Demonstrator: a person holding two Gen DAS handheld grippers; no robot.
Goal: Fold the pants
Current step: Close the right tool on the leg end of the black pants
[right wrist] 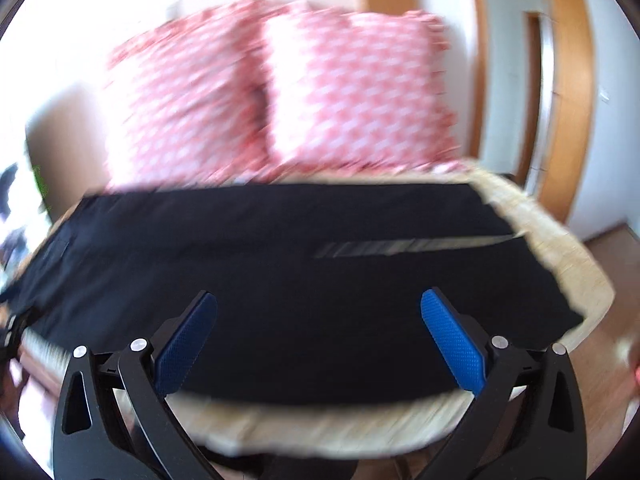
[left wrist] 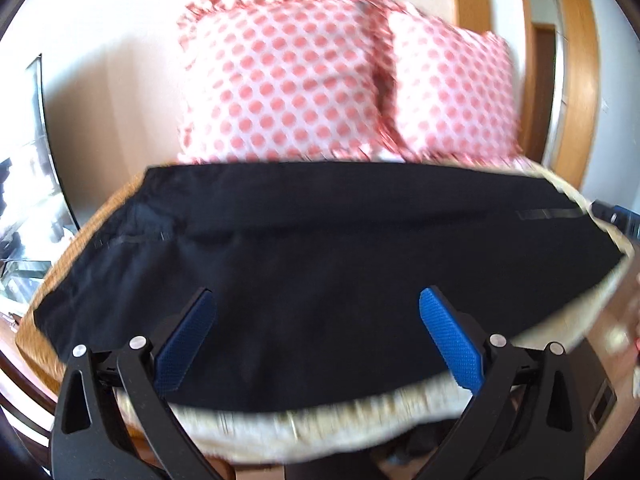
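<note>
Black pants (left wrist: pixel 320 240) lie flat and lengthwise across a pale woven mat (left wrist: pixel 304 428) on a low surface. They also show in the right wrist view (right wrist: pixel 280 264), with a grey reflective strip (right wrist: pixel 400 247) toward the right end. My left gripper (left wrist: pixel 318 308) is open and empty, hovering above the near edge of the pants. My right gripper (right wrist: pixel 319 308) is open and empty, above the near edge of the pants too. Both views are blurred by motion.
Two pink-and-white spotted pillows (left wrist: pixel 280 80) lean against the wall behind the pants, also in the right wrist view (right wrist: pixel 352 92). A wooden door frame (right wrist: pixel 568 92) stands at the right. Wooden floor (right wrist: pixel 612 248) lies beyond the mat's right end. Cluttered shelves (left wrist: pixel 24 200) sit at far left.
</note>
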